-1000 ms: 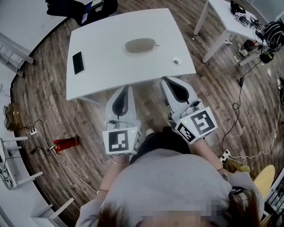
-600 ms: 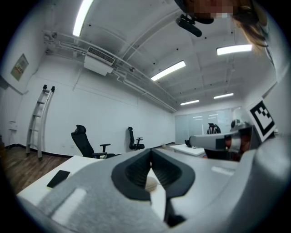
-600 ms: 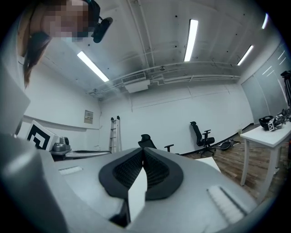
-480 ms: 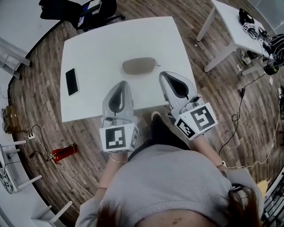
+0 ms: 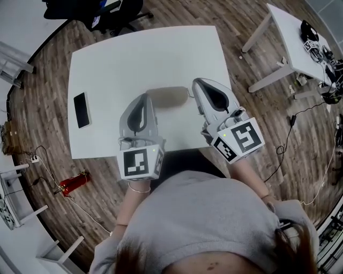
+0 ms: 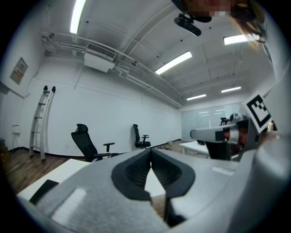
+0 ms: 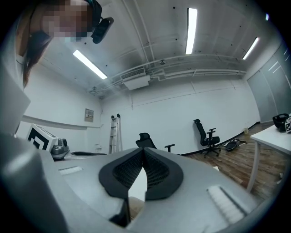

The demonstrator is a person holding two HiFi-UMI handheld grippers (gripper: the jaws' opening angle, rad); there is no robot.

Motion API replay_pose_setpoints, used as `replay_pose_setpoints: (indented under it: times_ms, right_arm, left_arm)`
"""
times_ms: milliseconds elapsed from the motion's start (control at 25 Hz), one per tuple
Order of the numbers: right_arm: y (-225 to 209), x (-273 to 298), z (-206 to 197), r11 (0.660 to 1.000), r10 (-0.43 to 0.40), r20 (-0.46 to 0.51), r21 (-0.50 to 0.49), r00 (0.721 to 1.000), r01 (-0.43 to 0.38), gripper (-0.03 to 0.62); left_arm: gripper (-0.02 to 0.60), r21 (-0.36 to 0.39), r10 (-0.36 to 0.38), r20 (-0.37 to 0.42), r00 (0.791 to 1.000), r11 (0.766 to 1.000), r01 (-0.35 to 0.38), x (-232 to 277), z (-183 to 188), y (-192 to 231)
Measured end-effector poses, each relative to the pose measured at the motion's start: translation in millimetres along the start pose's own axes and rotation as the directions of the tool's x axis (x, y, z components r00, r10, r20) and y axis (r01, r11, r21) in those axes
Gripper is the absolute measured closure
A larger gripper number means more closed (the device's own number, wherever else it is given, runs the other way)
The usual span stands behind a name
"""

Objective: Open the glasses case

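The glasses case [image 5: 170,97], a grey-brown oval with a small tab on its right end, lies closed on the white table [image 5: 139,53]. In the head view my left gripper [image 5: 141,99] hovers just left of the case's near end and my right gripper [image 5: 199,83] just off its right end. Both point level, away from me, with the jaws shut and nothing between them. The left gripper view shows the left gripper [image 6: 151,152] with its dark pads meeting at the tip. The right gripper [image 7: 143,151] looks the same in its own view. The case appears in neither gripper view.
A black phone [image 5: 81,109] lies at the table's left edge. A black office chair [image 5: 91,8] stands beyond the far edge. A second white table [image 5: 292,37] with clutter stands at the right. On the wood floor at the left lie a red fire extinguisher [image 5: 75,182] and cables.
Both grippers have moved forward from in front of the table's near edge to over the table, up beside the case. Their jaws stayed shut.
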State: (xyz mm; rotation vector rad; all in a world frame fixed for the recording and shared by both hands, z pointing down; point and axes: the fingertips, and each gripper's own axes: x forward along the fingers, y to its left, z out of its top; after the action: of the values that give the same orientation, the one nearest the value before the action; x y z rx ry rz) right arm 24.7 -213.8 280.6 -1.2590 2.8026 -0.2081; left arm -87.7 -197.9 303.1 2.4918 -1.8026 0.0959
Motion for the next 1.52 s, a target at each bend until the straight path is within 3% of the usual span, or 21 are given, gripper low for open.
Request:
replay_pose_setpoints:
  times_ms: [120,200,320,440,480,520,600,680,760,920,1080,1160,1240,1440,1520]
  right_arm:
    - [-3.9,13.0,-2.4,1.000,-0.006,-0.011,0.004,1.000,0.006,0.588]
    - [-4.9,15.8,-5.7,1.000,-0.014,-0.018,0.009,1.000,0.014,0.588]
    - [-7.2,18.4,-11.8,1.000,-0.024,-0.029,0.019,0.999,0.025,0.588]
    - [-9.1,21.6,-18.8,0.999,-0.032,-0.045,0.026,0.998,0.033,0.588]
    - [-9.6,21.3,-20.7,0.999,-0.035,-0.049,0.030,0.998,0.036,0.588]
    - [-10.5,20.5,-22.2,0.999,-0.037,-0.051,0.035,0.998,0.039,0.588]
    - [-12.8,18.3,-24.9,0.998,-0.040,-0.056,0.043,0.998,0.042,0.588]
    - [-13.2,16.7,-27.7,0.998,-0.040,-0.065,0.043,0.997,0.042,0.588]
    - [-12.7,16.5,-29.3,0.998,-0.037,-0.072,0.044,0.997,0.040,0.588]
    - [-12.3,18.3,-26.5,0.998,-0.030,-0.067,0.056,0.997,0.034,0.588]
    - [-13.0,19.5,-23.8,0.998,-0.022,-0.065,0.053,0.998,0.025,0.588]
    - [-12.8,19.8,-25.2,0.998,-0.019,-0.071,0.052,0.997,0.023,0.588]
    - [-11.4,20.8,-27.6,0.998,-0.015,-0.076,0.060,0.997,0.020,0.588]
    - [-8.4,24.2,-32.3,0.997,-0.007,-0.078,0.079,0.997,0.014,0.588]
    - [-6.8,24.8,-32.8,0.996,-0.005,-0.076,0.085,0.997,0.011,0.588]
  left_arm:
    - [0.586,0.019,-0.041,-0.046,0.998,0.999,0.042,16.9,-10.5,10.1]
    - [0.563,0.067,-0.111,-0.148,0.983,0.990,0.122,30.0,-33.0,10.6]
    - [0.395,0.138,-0.202,-0.344,0.917,0.955,0.262,54.5,-75.2,12.1]
    - [0.325,0.153,-0.279,-0.435,0.856,0.914,0.376,79.9,-98.0,18.3]
    - [0.311,0.144,-0.322,-0.469,0.823,0.891,0.431,87.2,-104.3,17.2]
    - [0.308,0.127,-0.373,-0.513,0.773,0.858,0.498,93.3,-112.5,13.8]
    - [0.313,0.074,-0.465,-0.622,0.630,0.766,0.639,100.4,-135.4,3.7]
    - [0.307,0.008,-0.516,-0.706,0.485,0.679,0.734,102.9,-158.5,-4.1]
    - [0.305,-0.056,-0.539,-0.755,0.372,0.619,0.783,104.1,-175.1,-10.3]
    - [0.318,-0.163,-0.571,-0.797,0.196,0.516,0.841,102.8,-187.1,-21.6]
    - [0.319,-0.304,-0.577,-0.816,-0.015,0.407,0.861,92.7,-191.2,-31.2]
    - [0.296,-0.346,-0.553,-0.829,-0.085,0.386,0.855,90.6,-198.5,-34.2]
    - [0.264,-0.376,-0.529,-0.838,-0.136,0.378,0.846,89.8,-204.4,-36.1]
    - [0.252,-0.420,-0.453,-0.858,-0.243,0.346,0.839,74.7,-216.9,-47.5]
    - [0.229,-0.401,-0.396,-0.882,-0.257,0.340,0.851,64.4,-229.6,-50.7]
